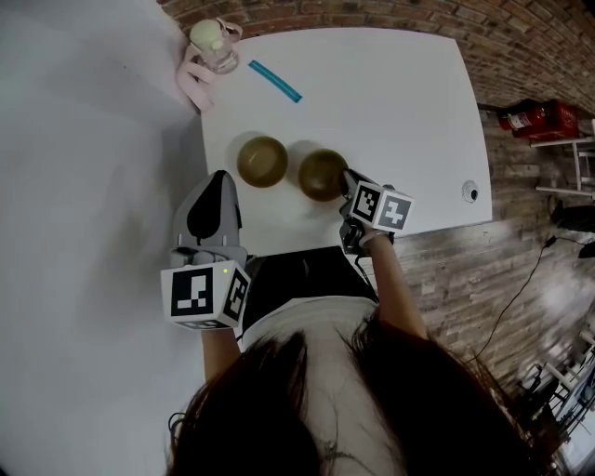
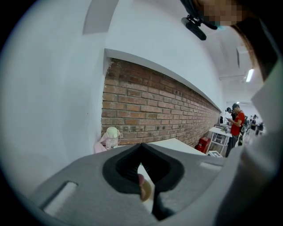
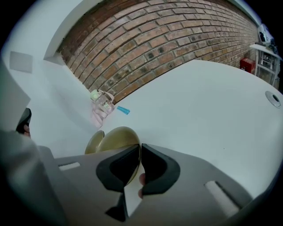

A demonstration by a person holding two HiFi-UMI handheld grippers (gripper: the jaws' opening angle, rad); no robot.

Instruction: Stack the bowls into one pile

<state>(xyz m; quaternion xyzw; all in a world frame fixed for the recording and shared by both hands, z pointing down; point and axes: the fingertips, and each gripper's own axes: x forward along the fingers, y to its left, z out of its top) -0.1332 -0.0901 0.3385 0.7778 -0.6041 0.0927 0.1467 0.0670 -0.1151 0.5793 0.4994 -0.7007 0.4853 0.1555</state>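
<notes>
A white desk (image 1: 409, 112) stands against a red brick wall (image 1: 372, 11), and on its near part two round olive-gold bowls sit side by side, just apart: the left bowl (image 1: 261, 161) and the right bowl (image 1: 321, 173). The right gripper (image 1: 346, 182) pinches the right bowl's rim between its fingers (image 3: 157, 165). The left gripper (image 1: 220, 177) hangs near the left bowl, by the desk's left edge, its fingers (image 2: 124, 170) pressed together on nothing.

Pinches the rim of a glossy olive-gold round bowl (image 3: 116, 137) between the nearly touching jaws of the right tool (image 3: 139, 148). Shows a second matching bowl (image 3: 93, 143) just behind it on the white bench (image 3: 199, 106), with a teal strip (image 3: 123, 110) farther off.
</notes>
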